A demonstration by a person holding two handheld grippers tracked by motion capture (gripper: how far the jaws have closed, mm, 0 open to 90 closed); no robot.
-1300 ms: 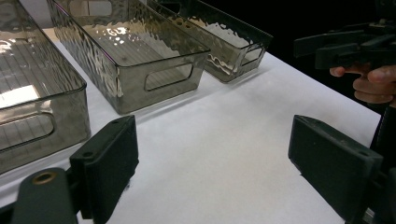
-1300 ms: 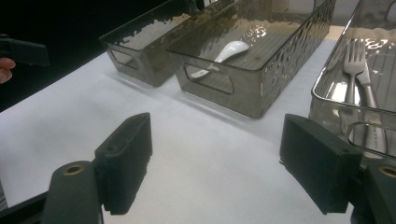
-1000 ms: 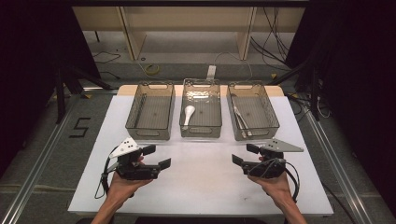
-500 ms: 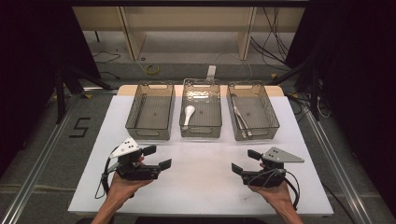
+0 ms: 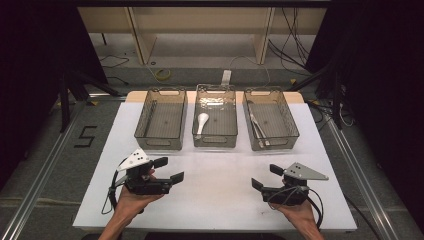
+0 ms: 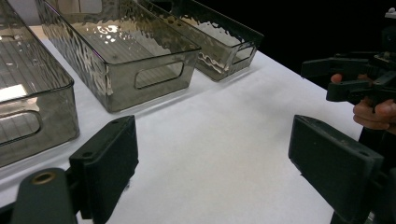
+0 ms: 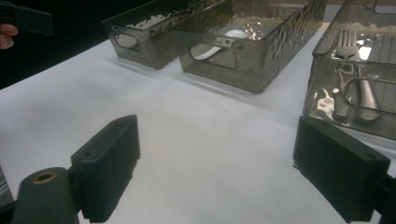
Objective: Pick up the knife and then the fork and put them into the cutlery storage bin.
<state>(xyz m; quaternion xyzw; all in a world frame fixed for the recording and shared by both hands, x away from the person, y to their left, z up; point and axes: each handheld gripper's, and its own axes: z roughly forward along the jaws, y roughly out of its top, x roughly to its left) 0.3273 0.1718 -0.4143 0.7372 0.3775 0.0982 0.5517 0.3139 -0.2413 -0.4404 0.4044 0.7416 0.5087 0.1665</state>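
Three clear bins point(image 5: 161, 120) stand in a row on the white table point(image 5: 220, 195); the middle holds a white spoon point(image 5: 201, 121), the right one metal cutlery point(image 5: 257, 129)

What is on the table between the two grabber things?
Nothing. In the high view, the stretch of white table between the left gripper and the right gripper is bare.

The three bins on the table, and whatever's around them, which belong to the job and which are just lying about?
Job:
left bin, bare
middle bin with white spoon
right bin with fork and metal cutlery
both tongs, open: left, right

Lying about:
floor cables
floor marking "5"
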